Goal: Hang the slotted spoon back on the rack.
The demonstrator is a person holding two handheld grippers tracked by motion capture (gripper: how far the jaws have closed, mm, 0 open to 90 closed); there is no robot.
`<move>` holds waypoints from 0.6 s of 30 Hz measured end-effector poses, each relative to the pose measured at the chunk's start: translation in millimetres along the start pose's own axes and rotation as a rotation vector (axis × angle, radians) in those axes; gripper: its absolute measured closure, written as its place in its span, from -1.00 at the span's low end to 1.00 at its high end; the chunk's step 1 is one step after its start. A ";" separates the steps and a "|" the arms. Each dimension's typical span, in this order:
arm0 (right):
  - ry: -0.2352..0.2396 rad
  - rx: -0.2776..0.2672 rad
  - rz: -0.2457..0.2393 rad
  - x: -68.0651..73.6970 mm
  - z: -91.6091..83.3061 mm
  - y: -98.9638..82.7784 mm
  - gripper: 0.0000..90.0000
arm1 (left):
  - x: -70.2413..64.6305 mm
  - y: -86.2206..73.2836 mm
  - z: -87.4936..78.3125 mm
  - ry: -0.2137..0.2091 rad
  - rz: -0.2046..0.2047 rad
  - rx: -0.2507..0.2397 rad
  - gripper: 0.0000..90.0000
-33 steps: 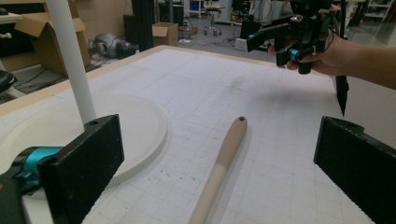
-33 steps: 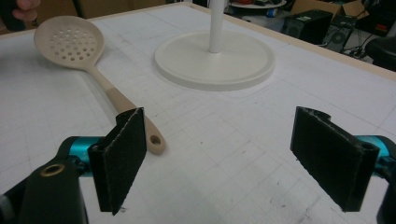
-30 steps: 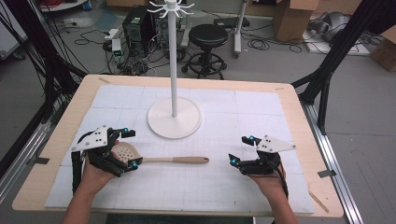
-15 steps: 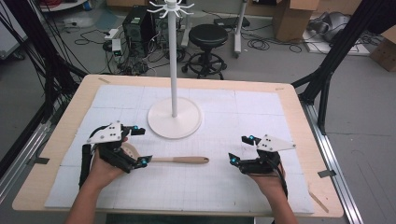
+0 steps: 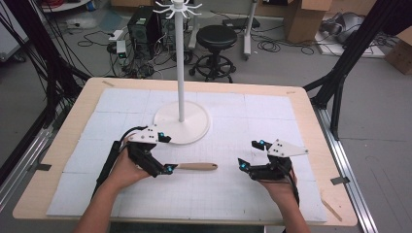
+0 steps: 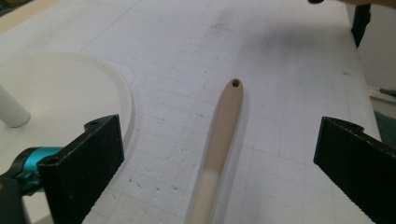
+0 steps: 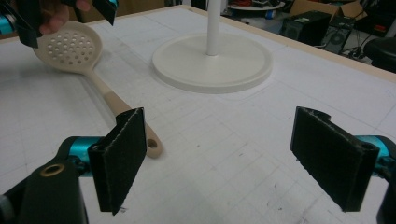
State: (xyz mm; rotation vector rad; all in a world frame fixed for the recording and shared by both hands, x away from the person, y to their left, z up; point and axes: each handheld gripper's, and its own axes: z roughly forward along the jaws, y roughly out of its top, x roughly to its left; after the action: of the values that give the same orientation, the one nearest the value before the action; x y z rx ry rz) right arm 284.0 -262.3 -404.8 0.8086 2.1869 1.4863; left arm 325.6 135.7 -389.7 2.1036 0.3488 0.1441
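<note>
White gridded matting (image 5: 272, 121) covers a pale wooden table (image 5: 311, 104), and behind it the room is a clutter of cables, a black stool (image 5: 217, 36), computer boxes and cardboard cartons on a grey floor. A white stand (image 5: 181, 73) with a round base rises from the middle of the mat, hooks fanned out at its top. In front of that base lies a beige slotted spoon (image 7: 70, 49), flat on the mat, its handle pointing toward the person's right hand. The left gripper (image 5: 163, 154) sits over the bowl end of the spoon; in the left gripper view its two black jaws stand wide apart with the handle (image 6: 222, 130) running out between them along the mat, neither pad touching it. The right gripper (image 5: 248, 155) rests on the mat well apart from the spoon, just beyond the handle's holed tip (image 7: 152, 144); its jaws are also spread, with nothing between them but bare mat. The stand's base sits just beside the left gripper.
</note>
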 end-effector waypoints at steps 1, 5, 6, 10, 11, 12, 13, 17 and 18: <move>0.000 -0.001 -0.008 -0.1 0.9 0.1 -0.60 | 0.2 1.6 3.4 0.002 -0.001 0.010 -0.95; 0.000 0.003 -0.017 1.1 1.7 0.9 -0.60 | 5.0 2.9 18.4 -0.006 -0.004 0.099 -0.79; 0.003 0.005 -0.014 1.6 1.6 1.1 -0.60 | 5.6 2.0 20.9 -0.019 -0.004 0.119 -0.60; 0.002 0.003 -0.016 1.8 1.9 1.4 -0.60 | 5.7 -1.0 29.1 -0.026 0.006 0.185 -0.42; 0.001 0.004 -0.016 1.8 2.0 1.4 -0.60 | 4.0 -2.0 34.4 -0.024 0.012 0.212 -0.42; 0.001 0.004 -0.016 1.8 2.0 1.4 -0.60 | 4.0 -2.0 34.4 -0.024 0.012 0.212 -0.41; 0.000 0.002 -0.023 1.7 2.6 1.5 -0.60 | 3.4 -2.5 38.5 -0.019 0.022 0.239 -0.39; 0.004 0.005 -0.020 3.1 2.9 2.2 -0.60 | 3.5 -3.9 44.5 -0.021 0.023 0.274 -0.27; 0.004 0.005 -0.020 3.1 2.9 2.2 -0.60 | 3.5 -3.9 44.5 -0.021 0.023 0.274 -0.24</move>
State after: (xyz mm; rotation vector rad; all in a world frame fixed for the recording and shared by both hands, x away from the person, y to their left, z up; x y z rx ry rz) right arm 283.9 -257.6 -403.8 0.7835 2.1958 1.4744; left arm 338.9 102.5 -416.7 2.3791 0.3471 0.0914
